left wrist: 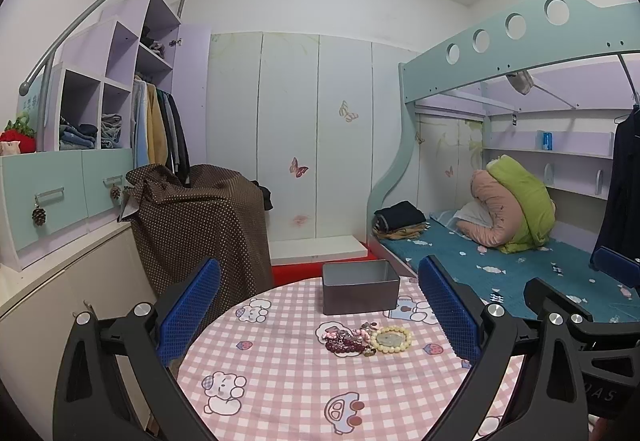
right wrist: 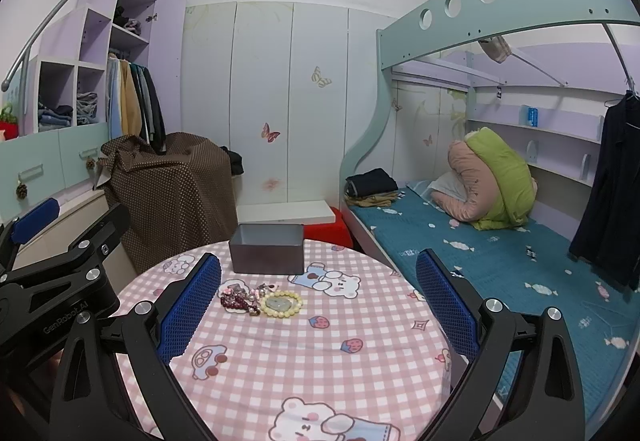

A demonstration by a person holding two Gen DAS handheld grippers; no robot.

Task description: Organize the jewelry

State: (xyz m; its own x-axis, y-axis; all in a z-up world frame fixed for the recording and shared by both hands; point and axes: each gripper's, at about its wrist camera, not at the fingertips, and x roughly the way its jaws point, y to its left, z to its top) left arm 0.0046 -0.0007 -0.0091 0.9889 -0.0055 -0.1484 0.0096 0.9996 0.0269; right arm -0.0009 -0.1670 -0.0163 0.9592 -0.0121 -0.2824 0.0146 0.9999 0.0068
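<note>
Jewelry pile point(left wrist: 356, 339) sits mid-table on the pink check cloth point(left wrist: 280, 381), w/ the grey open-top box point(left wrist: 360, 291) just beyond it on the far side, near but apart. Key relation: from the left gripper point(left wrist: 320, 315) the pile lies straight ahead, a bit right of centre between its spread blue pads point(left wrist: 188, 315); from the right gripper point(right wrist: 318, 307) the pile point(right wrist: 260, 299) lies ahead & left, close to its left pad point(right wrist: 188, 309). Both grippers hover above the near half of the table, jaws wide apart, holding nothing. Neither clearly nearer; the left one is lined up better, I'd say, so it looks the likelier to go first. Pile's long axis runs left-right across the table, i.e. crosswise to both grippers' line of approach. Looks: pale yellow bead bracelet point(left wrist: 391, 339) at the right end, round, lying flat w/ a pale greenish pendant inside the ring; dark red bead strand point(left wrist: 340, 344) to the left, bunched up; small pink & metal bits on the far side, tangled, can't tell pieces apart. Bracelet is the cleanest single pick, being at the pile's edge; the strands probably drag each other. Box interior looks empty from here, bottom partly hidden.
</note>
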